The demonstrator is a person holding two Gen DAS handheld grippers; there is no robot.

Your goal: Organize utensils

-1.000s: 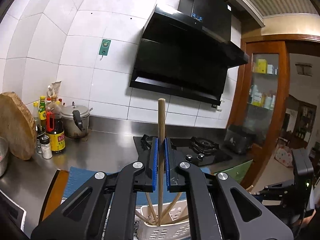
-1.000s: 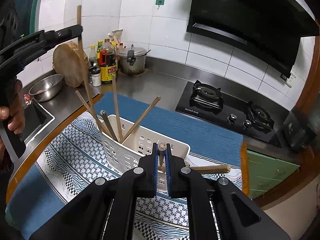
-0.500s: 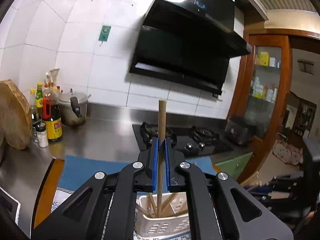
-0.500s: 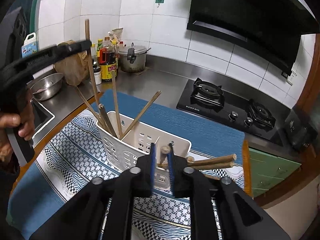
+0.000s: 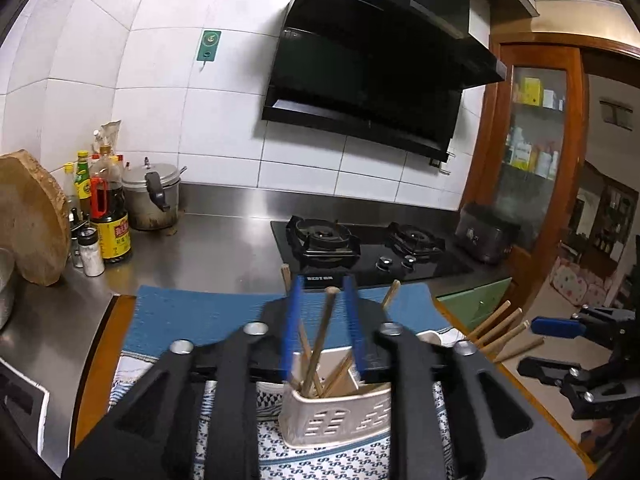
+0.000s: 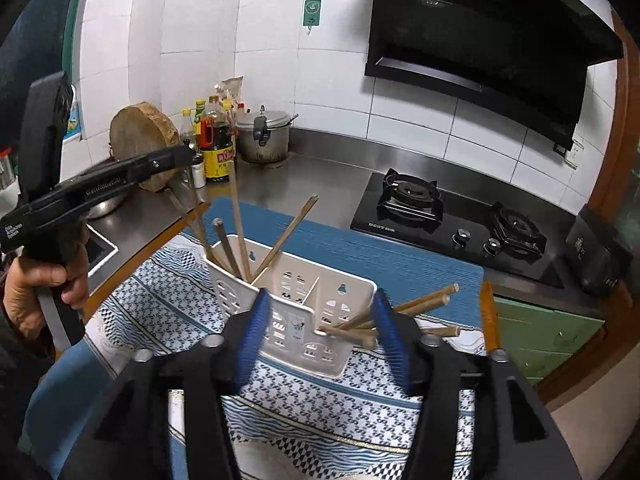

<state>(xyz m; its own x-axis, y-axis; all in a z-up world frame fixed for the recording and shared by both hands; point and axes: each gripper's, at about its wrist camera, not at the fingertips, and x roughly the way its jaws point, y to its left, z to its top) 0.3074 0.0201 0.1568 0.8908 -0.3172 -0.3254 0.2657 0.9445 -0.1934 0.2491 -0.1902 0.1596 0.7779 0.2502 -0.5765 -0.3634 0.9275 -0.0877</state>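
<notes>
A white slotted utensil basket [image 6: 296,320] stands on a patterned cloth. Its left compartment holds several upright wooden chopsticks [image 6: 240,232]. More chopsticks [image 6: 424,304] lean out to the right of its right compartment. My left gripper [image 5: 322,285] hovers over the basket [image 5: 336,420] with its jaws opening. One chopstick [image 5: 320,344] stands loose between the blue pads, its foot in the basket and touching neither pad. My right gripper [image 6: 322,298] is just in front of the basket, its jaws opening wide. Chopstick ends lie between its pads, unpressed.
A blue mat [image 6: 360,256] lies under the cloth [image 6: 320,400]. Behind are a black gas hob [image 6: 452,220], a pressure cooker [image 6: 264,136], sauce bottles [image 6: 216,148] and a round wooden block [image 6: 140,140]. A hand [image 6: 40,288] holds the left gripper [image 6: 182,157]. The right gripper [image 5: 552,346] shows at the right.
The left gripper sank with its chopstick into the basket, then its jaws parted and let go. The right gripper released its chopstick, and its jaws spread wide.
</notes>
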